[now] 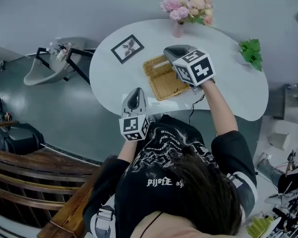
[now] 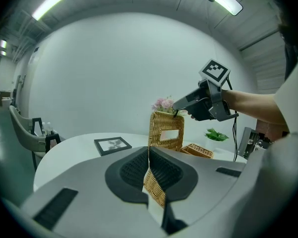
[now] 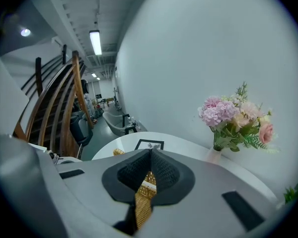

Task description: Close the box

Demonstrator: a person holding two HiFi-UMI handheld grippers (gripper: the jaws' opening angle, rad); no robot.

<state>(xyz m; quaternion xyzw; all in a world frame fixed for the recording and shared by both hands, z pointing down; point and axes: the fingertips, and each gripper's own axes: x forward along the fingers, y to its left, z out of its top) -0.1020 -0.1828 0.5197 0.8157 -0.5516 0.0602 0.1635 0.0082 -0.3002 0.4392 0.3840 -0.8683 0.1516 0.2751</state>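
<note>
Working a wicker box [image 1: 164, 86] with both tongs here, and it sits on the white table [image 1: 228, 98] right between them. The left tongs [image 2: 151, 178] are squeezed shut on a thin strip of weave with a pale lining, which I read as the box's near wall. The right tongs [image 2: 177, 112] are pinched almost completely closed on the free top edge of the lid [image 2: 166, 130]. The lid stands about upright just ahead of the left tongs, and the open tray of the box lies past it to the right. The flowers [image 3: 233, 115] are beyond the right tongs and the picture frame [image 2: 112, 145] is off to the left of the left tongs, both well clear.

My guess is this thing weighs next to nothing, so the left grip is mostly there to stop the whole box skating or tipping while the lid swings. The weave is rough enough that slipping shouldn't be a worry. It's springy and a bit brittle though, and the lid has a window cut in it, so its frame is thin. I'd stay on the bound rim, where the right tongs are, avoid twisting it, and go easy on the hinge side.
</note>
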